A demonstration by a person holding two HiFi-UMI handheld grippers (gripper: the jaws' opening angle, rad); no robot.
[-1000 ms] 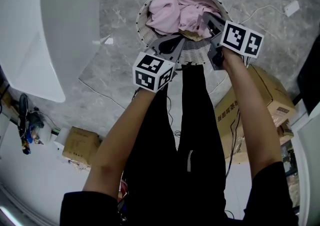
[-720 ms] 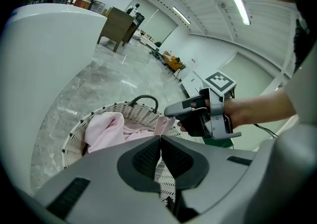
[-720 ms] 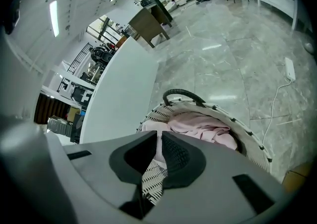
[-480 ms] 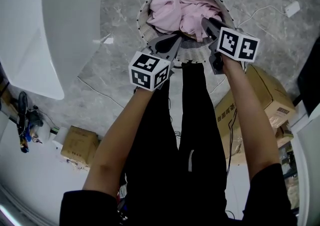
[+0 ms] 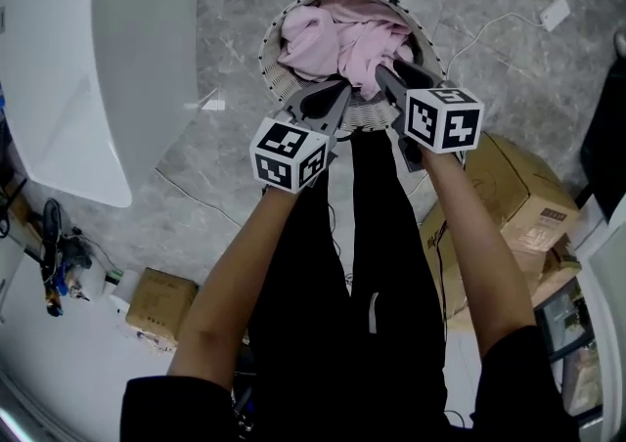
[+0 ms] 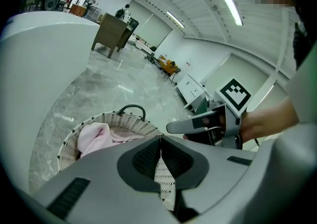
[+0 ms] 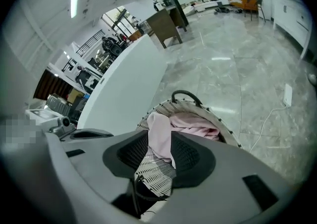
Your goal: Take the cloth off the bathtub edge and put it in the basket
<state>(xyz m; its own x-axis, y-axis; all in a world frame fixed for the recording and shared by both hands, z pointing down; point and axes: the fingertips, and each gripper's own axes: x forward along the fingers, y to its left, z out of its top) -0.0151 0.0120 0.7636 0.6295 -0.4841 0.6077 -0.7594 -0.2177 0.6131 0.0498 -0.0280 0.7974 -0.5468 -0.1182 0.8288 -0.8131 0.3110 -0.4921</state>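
Observation:
A pink cloth (image 5: 333, 34) lies heaped in the round woven basket (image 5: 269, 39) on the marble floor. My right gripper (image 5: 386, 73) hovers over the basket's near rim. Its jaws are opening, and a fold of the pink cloth (image 7: 159, 134) still hangs in the gap between them. My left gripper (image 5: 337, 90) is beside it at the same rim, shut with nothing in it. In the left gripper view its jaws (image 6: 160, 141) meet in front of the basket (image 6: 99, 119), and the right gripper (image 6: 198, 125) shows beyond. The white bathtub (image 5: 98, 68) stands to the left.
Cardboard boxes sit on the floor at the right (image 5: 518, 196) and lower left (image 5: 161, 284). A white cable with a plug (image 5: 553, 12) runs across the floor beyond the basket. The person's legs stand just behind the basket.
The right gripper's jaws have parted around the cloth. Both grippers have shifted slightly left and back toward the basket's near rim.

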